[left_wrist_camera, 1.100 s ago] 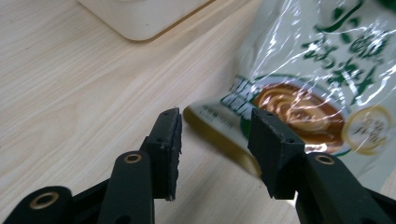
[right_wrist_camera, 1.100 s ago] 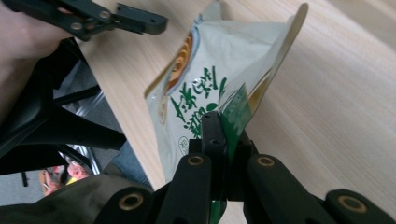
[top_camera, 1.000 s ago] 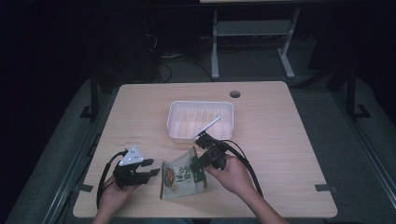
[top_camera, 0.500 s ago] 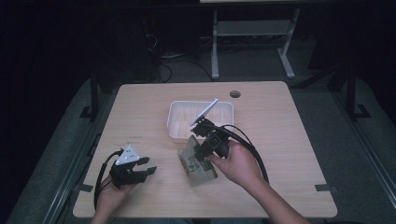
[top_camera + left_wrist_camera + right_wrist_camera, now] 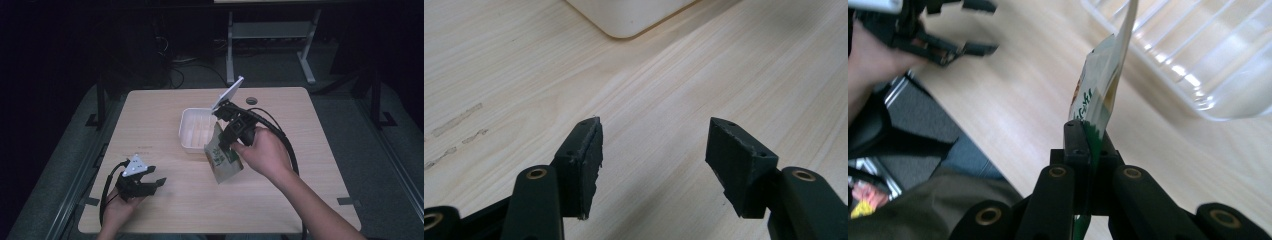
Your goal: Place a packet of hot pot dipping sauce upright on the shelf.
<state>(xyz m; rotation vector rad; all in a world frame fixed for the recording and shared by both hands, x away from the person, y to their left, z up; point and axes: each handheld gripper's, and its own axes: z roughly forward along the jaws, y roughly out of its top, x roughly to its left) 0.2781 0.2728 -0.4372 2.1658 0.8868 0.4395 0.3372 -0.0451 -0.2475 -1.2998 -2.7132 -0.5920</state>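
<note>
While right gripper (image 5: 1087, 137) fingers pinch snack pouch (image 5: 222, 159) edge, pouch hangs limp: light, soft, crinkly, likely slippery; grip seam. Left gripper (image 5: 651, 150) fingers released, just widened, nothing between, near-left on counter (image 5: 165, 115).

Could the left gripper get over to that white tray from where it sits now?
Probably yes. The left gripper sits open and empty near the table's front edge, with bare wood between it and the white tray. The snack bag held by the right gripper hangs further right.
</note>
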